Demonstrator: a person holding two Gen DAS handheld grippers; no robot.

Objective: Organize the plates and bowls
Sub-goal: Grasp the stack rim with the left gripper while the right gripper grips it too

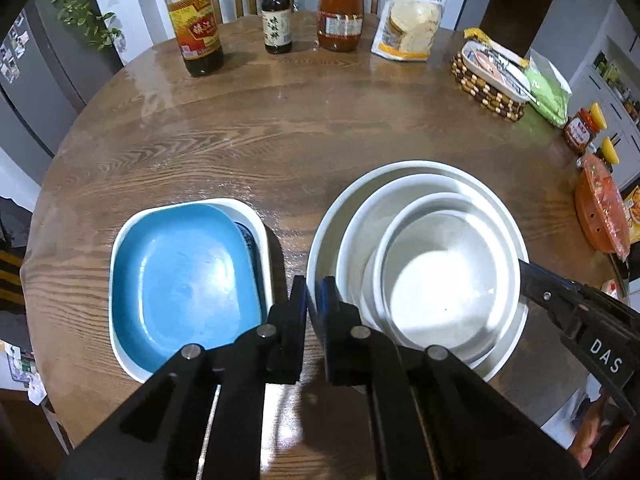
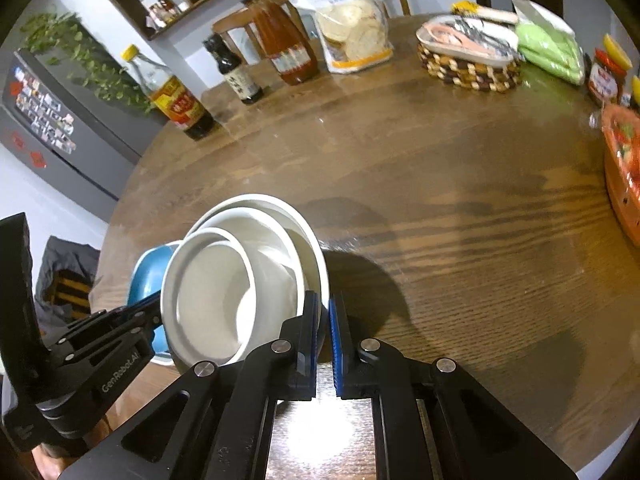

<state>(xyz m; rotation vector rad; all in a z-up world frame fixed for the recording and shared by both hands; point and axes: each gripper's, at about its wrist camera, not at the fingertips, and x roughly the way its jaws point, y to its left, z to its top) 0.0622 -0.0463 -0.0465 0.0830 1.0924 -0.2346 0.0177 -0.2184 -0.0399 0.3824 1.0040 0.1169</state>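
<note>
Three white bowls [image 1: 436, 280] [image 2: 224, 296] sit nested, smallest on top, on the round wooden table [image 1: 280, 128]. My left gripper [image 1: 313, 300] is shut on the left rim of the outermost bowl [image 1: 400, 168]; in the right wrist view it [image 2: 158, 312] reaches in from the left. My right gripper [image 2: 325, 320] is shut on the opposite rim, and its black finger [image 1: 528, 272] shows at the stack's right edge. The stack casts a dark shadow on the wood. Left of it, a blue plate [image 1: 180, 280] [image 2: 148, 276] lies in a white rectangular dish [image 1: 264, 232].
Along the far edge stand three sauce bottles [image 1: 198, 28] [image 1: 276, 16] [image 1: 340, 8] and a snack bag [image 1: 412, 20]. A woven basket [image 1: 488, 88], a green bag [image 1: 548, 92], jars [image 1: 582, 132] and an orange packet [image 1: 604, 208] line the right side. A chair stands behind.
</note>
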